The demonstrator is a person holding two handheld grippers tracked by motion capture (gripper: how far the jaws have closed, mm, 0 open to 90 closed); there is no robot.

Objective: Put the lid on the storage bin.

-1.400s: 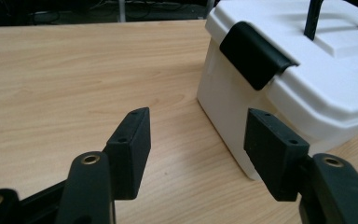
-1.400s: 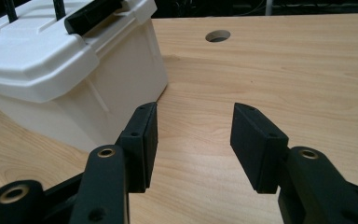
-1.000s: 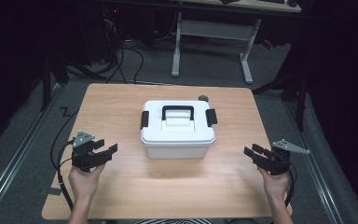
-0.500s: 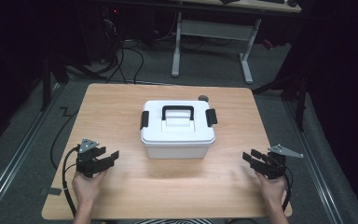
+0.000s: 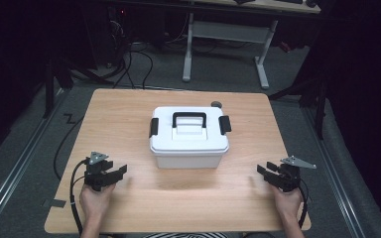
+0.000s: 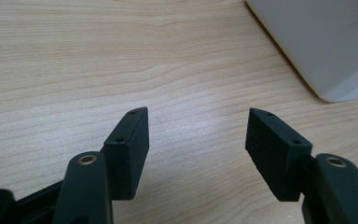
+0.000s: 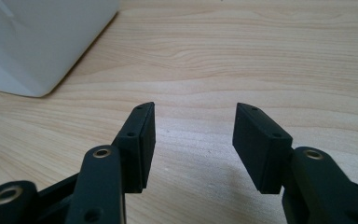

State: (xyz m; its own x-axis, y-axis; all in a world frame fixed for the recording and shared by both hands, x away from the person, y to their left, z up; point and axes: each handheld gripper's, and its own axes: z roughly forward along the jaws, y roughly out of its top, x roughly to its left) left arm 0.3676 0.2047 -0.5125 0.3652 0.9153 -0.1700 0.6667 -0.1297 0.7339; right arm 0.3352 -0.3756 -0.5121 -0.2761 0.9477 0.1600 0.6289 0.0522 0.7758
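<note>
A white box [image 5: 189, 136] sits shut mid-counter [image 5: 129, 114], black latches at both ends. Left claw [image 5: 116, 172] and right claw [image 5: 264, 172] rest low near its front corners, both open, empty; the right has just widened. Approach each latch squarely, evenly.

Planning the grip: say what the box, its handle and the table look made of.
Box: likely plastic, white, smooth, slightly glossy, with rounded moulded corners. Handle: black, probably plastic too; too small to be sure. Table: light wood or wood-look laminate, matt, with visible grain lines.
</note>
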